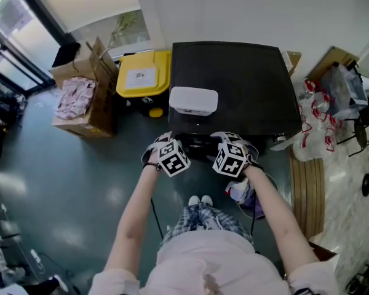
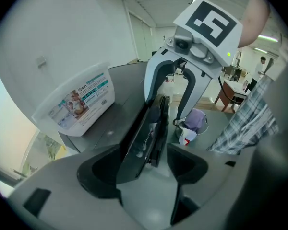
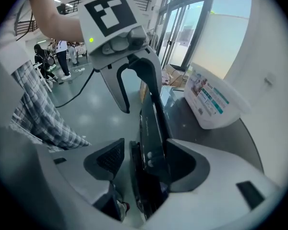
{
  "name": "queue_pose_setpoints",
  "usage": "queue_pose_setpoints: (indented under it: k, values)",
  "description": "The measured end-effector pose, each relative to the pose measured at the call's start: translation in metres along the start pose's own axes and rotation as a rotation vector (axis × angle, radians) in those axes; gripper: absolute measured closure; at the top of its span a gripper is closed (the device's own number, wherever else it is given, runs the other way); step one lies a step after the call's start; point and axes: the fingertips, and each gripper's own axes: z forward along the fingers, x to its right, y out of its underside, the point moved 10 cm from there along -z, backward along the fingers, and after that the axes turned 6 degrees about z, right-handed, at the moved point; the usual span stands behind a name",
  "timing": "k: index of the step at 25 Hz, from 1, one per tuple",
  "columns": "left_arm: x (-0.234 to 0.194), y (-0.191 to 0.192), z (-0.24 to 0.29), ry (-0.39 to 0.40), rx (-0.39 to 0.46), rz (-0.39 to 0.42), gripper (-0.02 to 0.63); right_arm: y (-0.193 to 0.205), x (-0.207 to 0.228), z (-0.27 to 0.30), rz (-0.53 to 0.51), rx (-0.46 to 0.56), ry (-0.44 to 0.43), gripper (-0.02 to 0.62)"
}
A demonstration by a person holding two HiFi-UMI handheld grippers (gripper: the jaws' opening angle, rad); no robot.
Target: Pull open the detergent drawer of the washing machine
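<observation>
The dark washing machine (image 1: 234, 85) stands in front of me with a white detergent box (image 1: 194, 100) on its top. Both grippers point down at its front top edge. My left gripper (image 1: 164, 139) straddles the black front panel (image 2: 144, 128); that panel lies against one pad and a gap shows at the other, so the left gripper (image 2: 144, 169) is open. Further right along the same edge, my right gripper (image 1: 230, 139) straddles the panel (image 3: 151, 128) too. The right gripper (image 3: 145, 164) is open, with a thin gap at one pad. I cannot tell the drawer front apart from the panel.
A yellow-lidded bin (image 1: 141, 72) and open cardboard boxes (image 1: 86, 97) stand left of the machine. Right of it are plastic bags (image 1: 313, 121) and a wooden bench (image 1: 307, 183). A bucket with cloth (image 1: 246, 192) sits on the floor by my feet (image 1: 200, 200).
</observation>
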Motion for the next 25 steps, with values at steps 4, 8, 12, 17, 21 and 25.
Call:
queue_pose_setpoints:
  k: [4,8,12,17,21,25]
  values:
    - [-0.002,-0.001,-0.001,-0.024,-0.016,0.035,0.320,-0.002,0.001,0.005,-0.041,-0.025,0.061,0.367]
    - [0.003,-0.004,0.002,-0.092,-0.068,0.105,0.357,-0.004,0.001,0.007,-0.095,-0.066,0.102,0.417]
    - [0.007,-0.008,0.006,-0.168,-0.124,0.180,0.404,-0.007,0.001,0.009,-0.146,-0.098,0.153,0.471]
    - [0.010,-0.008,0.009,-0.227,-0.176,0.254,0.455,-0.009,0.002,0.011,-0.144,-0.112,0.172,0.526]
    - [0.012,-0.008,0.012,-0.261,-0.215,0.309,0.500,-0.010,-0.001,0.011,-0.150,-0.113,0.180,0.526]
    - [0.013,-0.008,0.015,-0.271,-0.220,0.329,0.512,-0.012,-0.001,0.010,-0.154,-0.114,0.184,0.526]
